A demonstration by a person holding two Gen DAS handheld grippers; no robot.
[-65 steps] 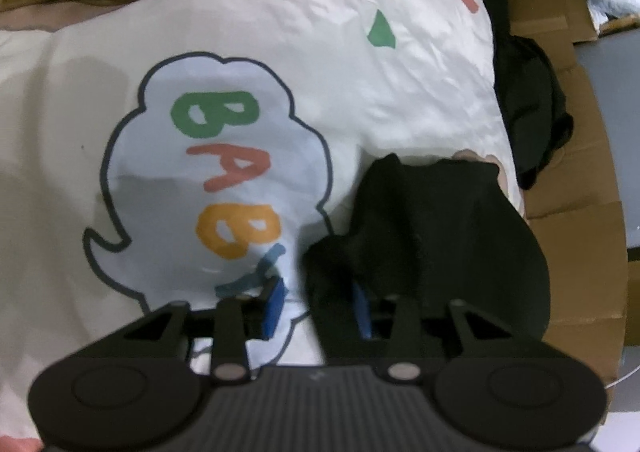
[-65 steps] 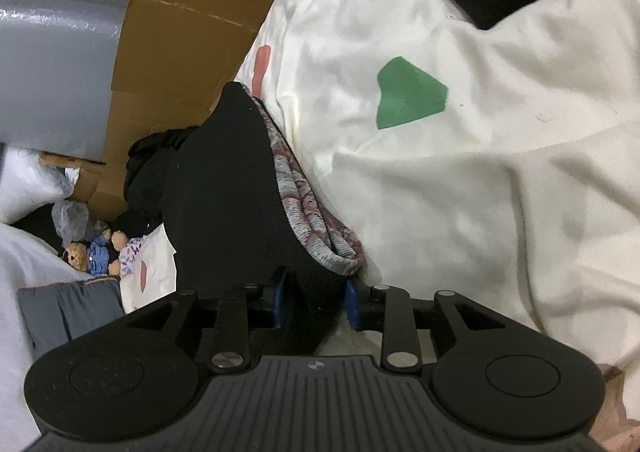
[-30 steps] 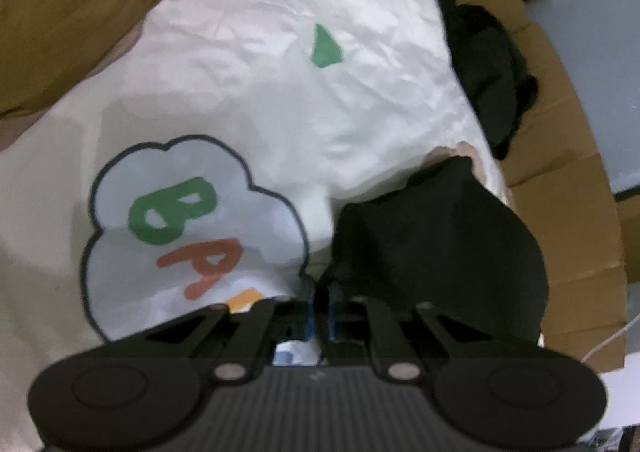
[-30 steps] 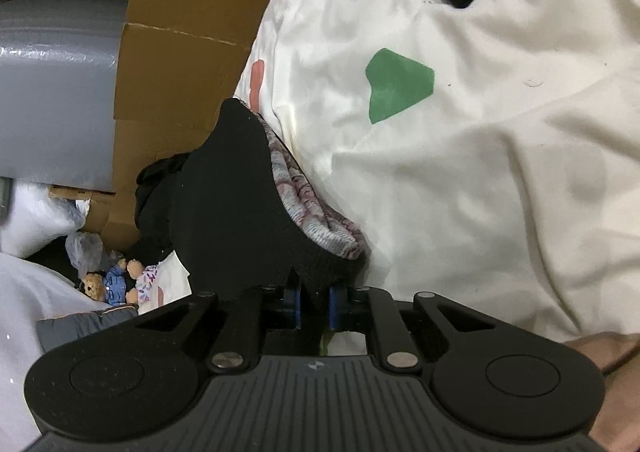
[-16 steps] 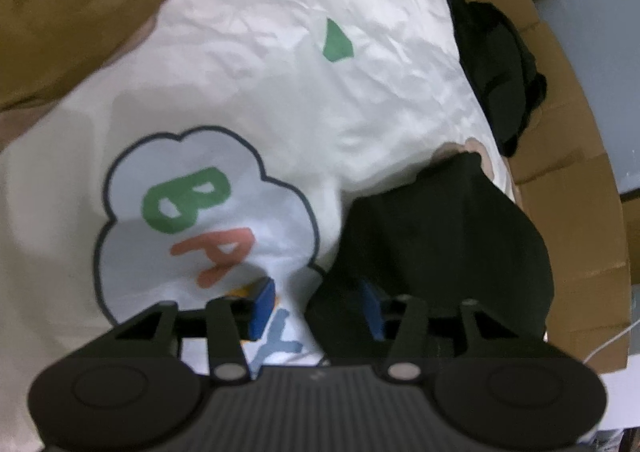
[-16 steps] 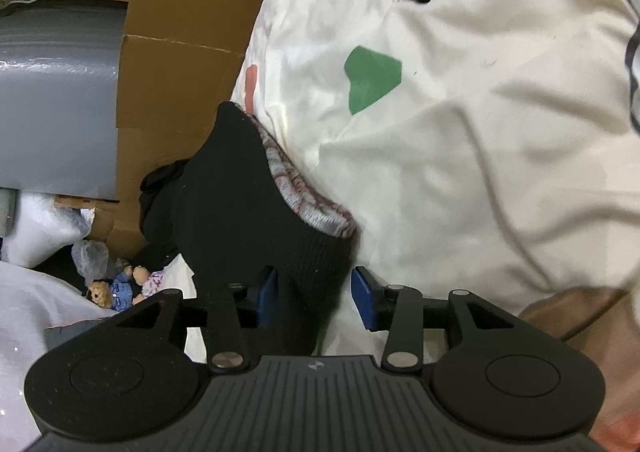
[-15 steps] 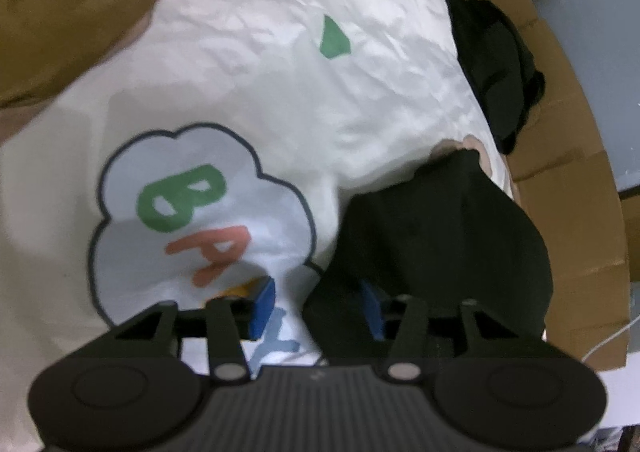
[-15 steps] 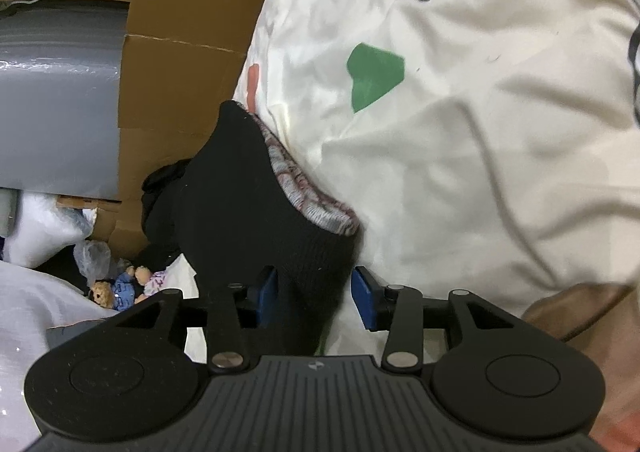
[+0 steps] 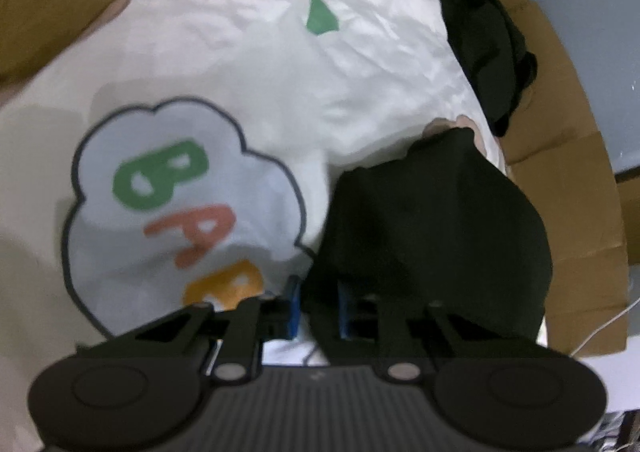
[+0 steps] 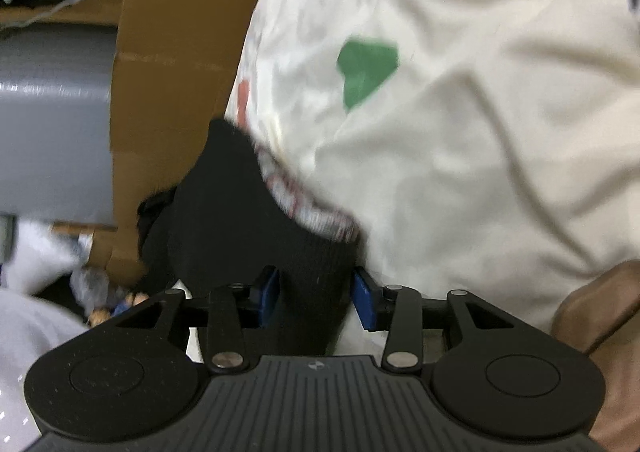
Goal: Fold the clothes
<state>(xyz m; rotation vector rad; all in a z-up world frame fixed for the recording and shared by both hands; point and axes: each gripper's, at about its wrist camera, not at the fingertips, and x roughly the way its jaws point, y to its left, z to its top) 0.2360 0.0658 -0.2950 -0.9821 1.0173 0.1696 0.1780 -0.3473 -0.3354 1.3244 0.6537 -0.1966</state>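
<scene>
A: Closing on the near edge of a black garment, the left gripper has its blue pads narrowing with a tuck of cloth between them. Whether they press it yet, I cannot tell through the blur.

B: And the right gripper?

A: Its jaws stand apart, with a thick fold of the same garment between them. The right pad shows a gap beside the cloth, so nothing is pinched there.

B: Where does the garment lie?

A: On a white sheet, just right of a cloud print reading "BAB". A patterned lining peeks from under its far edge. Beyond it sit a green patch, another dark heap and cardboard.

B: How should the fold go?

A: Likely best to grip both near corners evenly, catching all layers, then lift together so the edge stays straight.
</scene>
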